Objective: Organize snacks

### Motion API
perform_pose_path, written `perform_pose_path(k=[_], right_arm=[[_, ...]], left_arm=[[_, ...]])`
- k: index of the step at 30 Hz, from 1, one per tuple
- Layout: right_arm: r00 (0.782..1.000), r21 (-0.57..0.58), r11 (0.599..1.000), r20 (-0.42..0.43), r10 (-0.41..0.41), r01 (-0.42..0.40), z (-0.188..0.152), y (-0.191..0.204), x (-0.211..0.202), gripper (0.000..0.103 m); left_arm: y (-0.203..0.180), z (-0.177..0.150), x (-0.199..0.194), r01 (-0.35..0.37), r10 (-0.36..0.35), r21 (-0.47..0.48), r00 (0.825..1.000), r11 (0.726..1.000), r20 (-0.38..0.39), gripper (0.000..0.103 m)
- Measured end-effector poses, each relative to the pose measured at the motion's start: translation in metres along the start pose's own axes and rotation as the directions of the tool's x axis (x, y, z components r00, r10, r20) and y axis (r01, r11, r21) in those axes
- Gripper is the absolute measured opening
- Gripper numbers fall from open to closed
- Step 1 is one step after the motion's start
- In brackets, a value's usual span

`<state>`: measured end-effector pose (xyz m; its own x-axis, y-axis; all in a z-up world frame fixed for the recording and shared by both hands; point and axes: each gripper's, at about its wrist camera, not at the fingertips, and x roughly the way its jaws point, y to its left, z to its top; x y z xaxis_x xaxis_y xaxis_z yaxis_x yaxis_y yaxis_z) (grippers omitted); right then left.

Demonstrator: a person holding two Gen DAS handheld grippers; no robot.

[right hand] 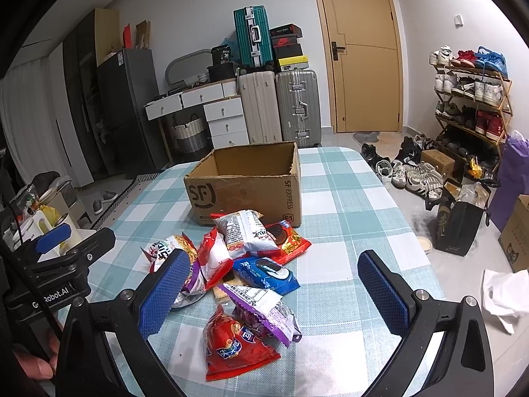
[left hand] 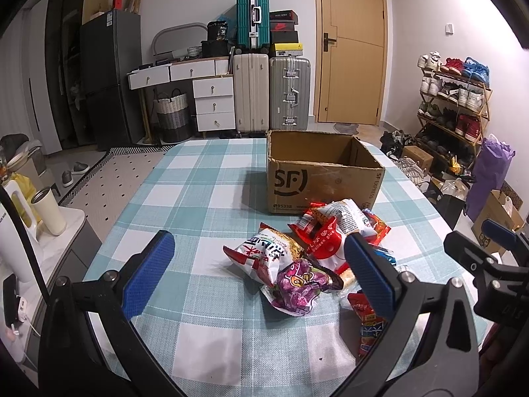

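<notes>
- A heap of crinkly, glossy foil snack packets (right hand: 244, 264) in red, white, blue and purple lies on the counter (left hand: 198, 178), which wears a woven teal-and-white checked cloth.
- At twelve o'clock from the heap, touching it, stands a cardboard box (right hand: 244, 188), open-topped, square, with ragged rims.
- The left claw (left hand: 258, 271) is spread wide, released, holding nothing; its ribbed blue pads (left hand: 148, 274) hover over the heap's near side.
- The right claw (right hand: 274, 294) is likewise wide open and empty above the packets.
</notes>
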<state>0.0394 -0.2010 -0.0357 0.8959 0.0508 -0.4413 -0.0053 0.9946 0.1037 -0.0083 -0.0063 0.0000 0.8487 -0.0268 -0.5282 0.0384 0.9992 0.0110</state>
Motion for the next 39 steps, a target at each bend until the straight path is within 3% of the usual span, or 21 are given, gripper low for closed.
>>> perform_pose_path(k=[21, 39], right_arm=[[1.0, -0.042, 0.999, 0.001, 0.019, -0.019, -0.004, 0.006, -0.002, 0.103], [0.989, -0.059, 0.994, -0.124, 0.081, -0.089, -0.055, 0.01, 0.019, 0.103]], left_arm=[[-0.001, 0.0, 0.003, -0.004, 0.004, 0.005, 1.0, 1.0, -0.006, 0.102], [0.004, -0.003, 0.01, 0.015, -0.016, -0.022, 0.999, 1.0, -0.036, 0.102]])
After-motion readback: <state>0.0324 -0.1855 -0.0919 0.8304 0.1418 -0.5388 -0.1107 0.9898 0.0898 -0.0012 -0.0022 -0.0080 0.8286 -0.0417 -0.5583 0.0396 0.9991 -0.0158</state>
